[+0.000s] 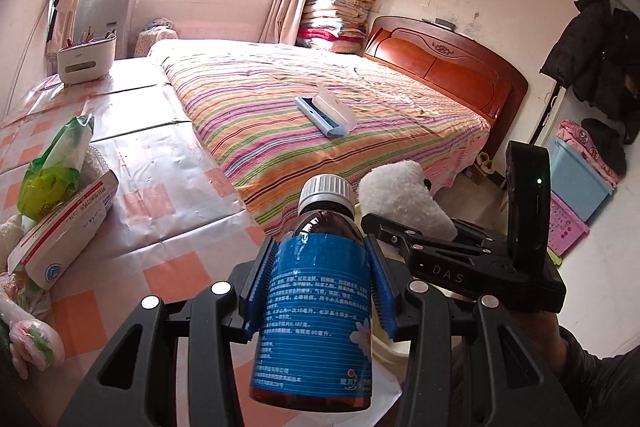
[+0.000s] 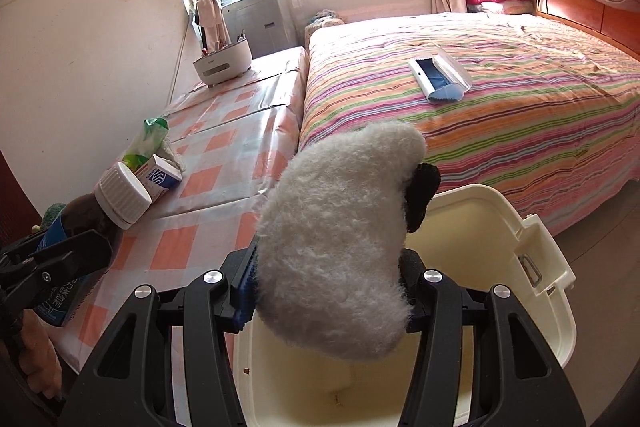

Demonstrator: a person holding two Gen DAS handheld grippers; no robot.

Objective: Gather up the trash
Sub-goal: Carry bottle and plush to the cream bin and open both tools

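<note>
The left gripper [image 1: 320, 291] has its jaws clamped on a brown medicine bottle [image 1: 316, 311], low in the frame's centre. The right gripper [image 2: 328, 291] pinches a fluffy white sock [image 2: 336, 239] directly above the open cream bin [image 2: 532, 251] at lower right. To drop cleanly, I would let the sock go first while it hangs inside the rim, then bring the bottle over the same opening, cap [image 1: 327, 193] clear of the edge. More litter waits on the checked tabletop [image 2: 224, 143], left.

Both hand-held grippers [image 1: 320, 287] [image 2: 328, 291] clamped, angled downward
</note>
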